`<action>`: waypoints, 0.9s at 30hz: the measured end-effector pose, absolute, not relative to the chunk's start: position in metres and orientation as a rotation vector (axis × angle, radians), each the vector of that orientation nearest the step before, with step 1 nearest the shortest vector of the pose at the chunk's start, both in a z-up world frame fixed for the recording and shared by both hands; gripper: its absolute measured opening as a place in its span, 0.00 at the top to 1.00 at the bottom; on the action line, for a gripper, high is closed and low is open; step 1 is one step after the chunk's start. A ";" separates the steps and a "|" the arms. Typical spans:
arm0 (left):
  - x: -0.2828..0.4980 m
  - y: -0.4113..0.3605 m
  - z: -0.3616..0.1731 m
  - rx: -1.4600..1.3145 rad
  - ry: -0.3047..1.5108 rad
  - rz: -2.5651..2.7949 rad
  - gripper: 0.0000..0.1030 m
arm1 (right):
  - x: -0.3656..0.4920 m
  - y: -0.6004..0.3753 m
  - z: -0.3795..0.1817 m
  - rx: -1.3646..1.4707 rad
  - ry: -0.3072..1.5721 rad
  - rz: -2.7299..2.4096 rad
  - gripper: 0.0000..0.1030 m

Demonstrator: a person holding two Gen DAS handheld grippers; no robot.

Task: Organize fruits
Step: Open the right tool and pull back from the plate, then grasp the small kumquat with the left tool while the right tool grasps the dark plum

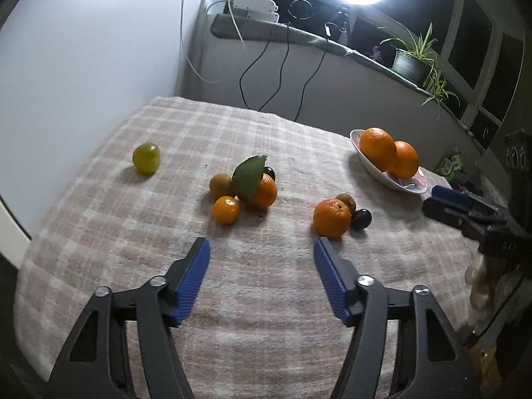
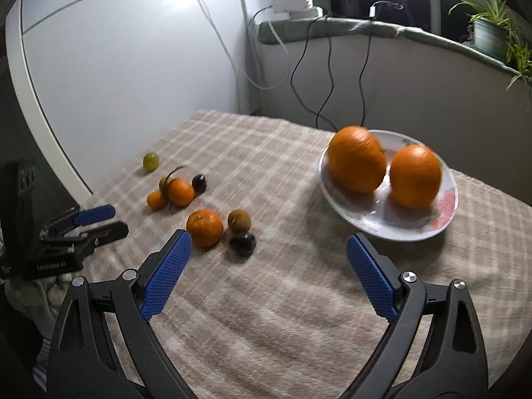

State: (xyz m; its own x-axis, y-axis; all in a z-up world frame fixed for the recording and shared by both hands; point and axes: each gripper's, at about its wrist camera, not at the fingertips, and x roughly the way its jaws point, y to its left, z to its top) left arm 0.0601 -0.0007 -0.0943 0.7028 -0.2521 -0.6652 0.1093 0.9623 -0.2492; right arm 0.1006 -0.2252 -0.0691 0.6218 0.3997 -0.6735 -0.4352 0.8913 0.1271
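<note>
two oranges (image 2: pixel 355 159) on plate (image 2: pixel 445 206), grippers (image 1: pixel 262 249) empty

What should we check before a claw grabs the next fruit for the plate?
1. Left claw open and holding nothing: ok.
2. Right claw open and holding nothing: ok.
3. Plate has room beside its two big oranges: ok, its near side is bare.
4. Nearest tangerine easy to pick alone: not ok, a brownish fruit and a dark fruit crowd it.
5. Leafy tangerine free of neighbours: not ok, it sits in a tight cluster.
6. Green fruit sits alone: ok, though farthest from the plate.
</note>
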 end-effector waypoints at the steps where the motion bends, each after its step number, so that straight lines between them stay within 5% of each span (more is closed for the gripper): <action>1: 0.062 0.001 -0.096 -0.202 0.769 -0.200 0.44 | 0.100 -0.223 -0.071 -0.058 0.767 0.482 0.12; 11: 0.085 0.014 -0.105 -0.221 0.794 -0.173 0.60 | 0.113 -0.209 -0.092 -0.095 0.831 0.513 0.39; 27: 0.114 0.017 -0.118 -0.195 0.849 -0.162 0.66 | 0.131 -0.185 -0.111 -0.149 0.889 0.543 0.56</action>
State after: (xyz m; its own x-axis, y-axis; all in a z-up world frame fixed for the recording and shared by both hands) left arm 0.1143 0.0169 -0.1181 0.6503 -0.2186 -0.7275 0.0640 0.9700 -0.2343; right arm 0.1310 -0.1849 -0.1112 0.5055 0.3876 -0.7708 -0.5084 0.8556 0.0968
